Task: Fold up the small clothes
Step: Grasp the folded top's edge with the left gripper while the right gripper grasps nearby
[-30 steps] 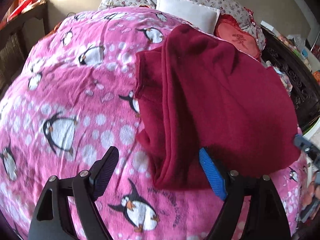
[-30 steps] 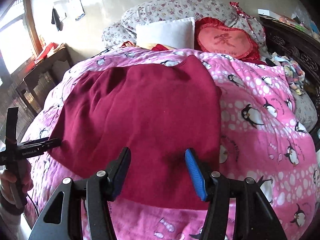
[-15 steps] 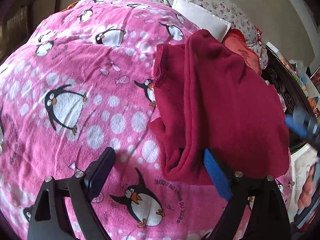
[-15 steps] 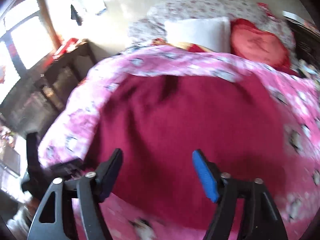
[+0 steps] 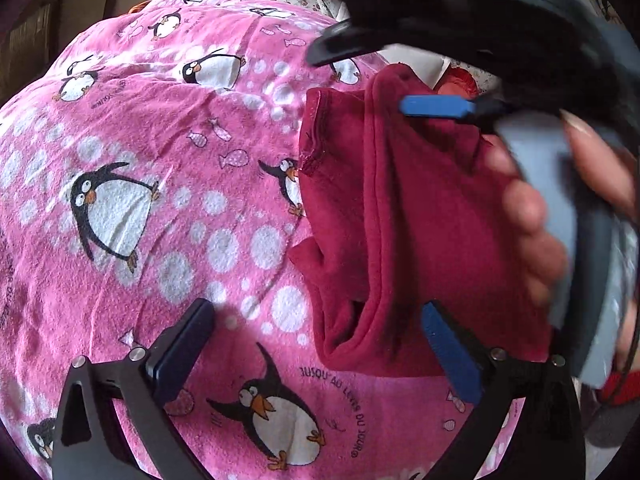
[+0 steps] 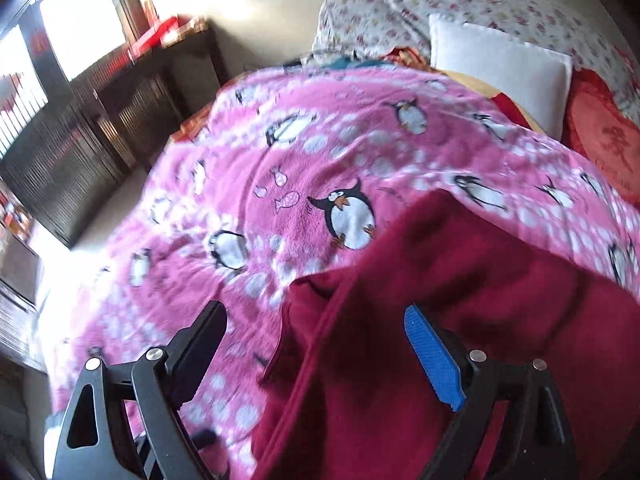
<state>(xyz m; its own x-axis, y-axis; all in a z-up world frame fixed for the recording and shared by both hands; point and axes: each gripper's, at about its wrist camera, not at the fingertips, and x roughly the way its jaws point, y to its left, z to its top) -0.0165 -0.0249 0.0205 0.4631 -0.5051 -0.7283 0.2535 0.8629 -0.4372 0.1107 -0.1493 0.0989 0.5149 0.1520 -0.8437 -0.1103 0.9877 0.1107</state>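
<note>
Right wrist view, pink penguin blanket (image 6: 320, 152) on bed, dark cabinet (image 6: 100, 128), both tools' jaws just widened, empty.

Counts only, both views. 1 dark red garment (image 5: 404, 216), folded over, at 3 o'clock in the left wrist view. 1 pink penguin blanket (image 5: 168, 184) under it. 2 grippers: left gripper (image 5: 320, 344) at 6 o'clock, right gripper (image 6: 316, 344) at 6 o'clock in its own view. 1 hand (image 5: 532, 216) at 3 o'clock. Pillows in the right wrist view, 1 to 2 o'clock: 1 white pillow (image 6: 500, 64), 1 red cushion (image 6: 604, 140), 2 floral pillows (image 6: 480, 4). 1 window (image 6: 80, 20) at 10 o'clock.
</note>
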